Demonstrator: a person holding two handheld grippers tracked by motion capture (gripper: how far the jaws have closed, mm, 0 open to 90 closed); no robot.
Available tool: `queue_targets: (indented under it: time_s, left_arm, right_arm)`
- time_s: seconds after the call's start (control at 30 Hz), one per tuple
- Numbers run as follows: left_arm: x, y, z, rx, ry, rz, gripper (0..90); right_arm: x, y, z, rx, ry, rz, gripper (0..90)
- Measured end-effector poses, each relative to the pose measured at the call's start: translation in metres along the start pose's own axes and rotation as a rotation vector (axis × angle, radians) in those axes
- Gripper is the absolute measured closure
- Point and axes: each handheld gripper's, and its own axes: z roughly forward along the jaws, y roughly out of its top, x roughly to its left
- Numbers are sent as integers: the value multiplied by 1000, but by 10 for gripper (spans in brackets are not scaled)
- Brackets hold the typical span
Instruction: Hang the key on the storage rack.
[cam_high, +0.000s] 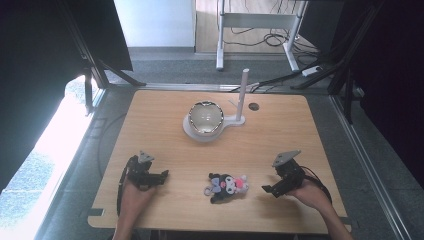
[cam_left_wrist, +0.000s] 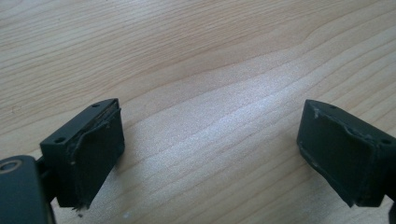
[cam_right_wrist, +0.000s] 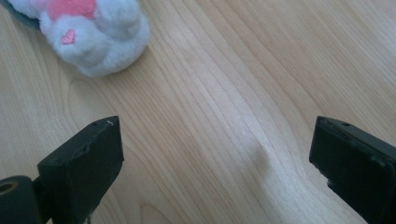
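Both hands rest low on the near half of the wooden table (cam_high: 280, 130), and between them lies a small plush toy (cam_high: 227, 186), black and white with a pink patch, on its side near the front edge. The left gripper (cam_high: 162, 176) sits at the toy's left, well apart from it, jaws spread wide over bare wood. The right gripper (cam_high: 268, 190) sits just to the toy's right, jaws also spread wide, gripping nothing; in the right gripper view the toy's white and pink end (cam_right_wrist: 93, 32) lies ahead of the left jaw, untouched. Farther back, mid-table, a shiny bowl (cam_high: 205, 117) sits on a white stand (cam_high: 235, 120) with an upright post (cam_high: 243, 90).
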Motion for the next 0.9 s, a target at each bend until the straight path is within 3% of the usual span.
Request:
queue_targets:
  time_s: [0.9]
  left_arm:
    - [0, 0, 0, 0, 0, -1, 74]
  right_arm:
    - [27, 59, 32, 172, 109, -202, 16]
